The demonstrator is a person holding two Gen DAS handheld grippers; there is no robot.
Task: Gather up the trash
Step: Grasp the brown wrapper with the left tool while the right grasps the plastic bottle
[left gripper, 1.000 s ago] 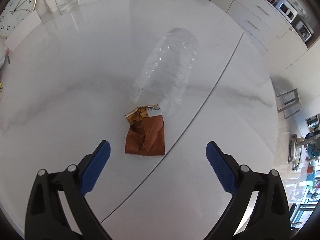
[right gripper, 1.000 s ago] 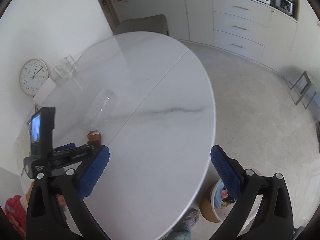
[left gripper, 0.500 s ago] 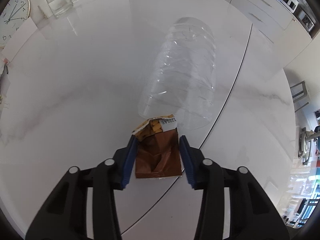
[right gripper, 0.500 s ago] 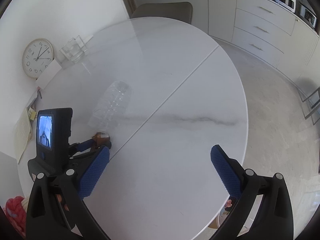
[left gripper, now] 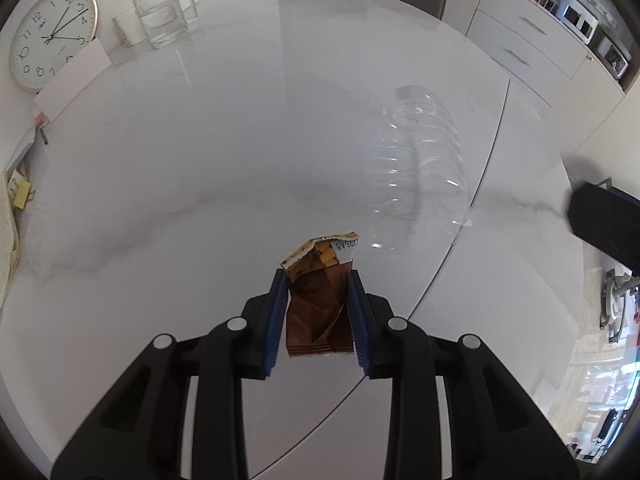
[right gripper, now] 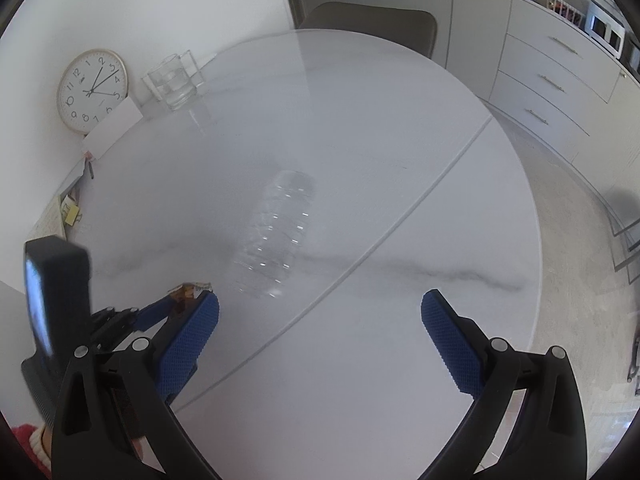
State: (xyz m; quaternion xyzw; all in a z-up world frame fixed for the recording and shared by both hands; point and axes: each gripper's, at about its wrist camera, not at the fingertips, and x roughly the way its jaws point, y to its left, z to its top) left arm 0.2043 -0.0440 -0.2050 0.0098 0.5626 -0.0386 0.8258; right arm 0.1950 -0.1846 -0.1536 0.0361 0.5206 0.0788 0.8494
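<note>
My left gripper (left gripper: 318,280) is shut on a brown and orange snack wrapper (left gripper: 320,280), its blue pads pressing both sides, just above the white marble table (left gripper: 180,184). The wrapper also shows in the right wrist view (right gripper: 188,291), held by the left gripper (right gripper: 176,300). A clear empty plastic bottle (left gripper: 424,176) lies on its side beyond the wrapper to the right; it also shows in the right wrist view (right gripper: 278,238). My right gripper (right gripper: 320,308) is open and empty above the table, right of the bottle's near end.
A glass of water (left gripper: 162,20) and a wall clock (left gripper: 52,36) stand at the table's far left, with a white card (left gripper: 74,74) and papers with clips (left gripper: 18,196) along the left edge. A chair (right gripper: 372,26) is behind the table. Drawers (right gripper: 560,80) line the right wall.
My left gripper moved up to the wrapper, closed on it and has drawn it back from the bottle. My right gripper has swung toward the table and the bottle.
</note>
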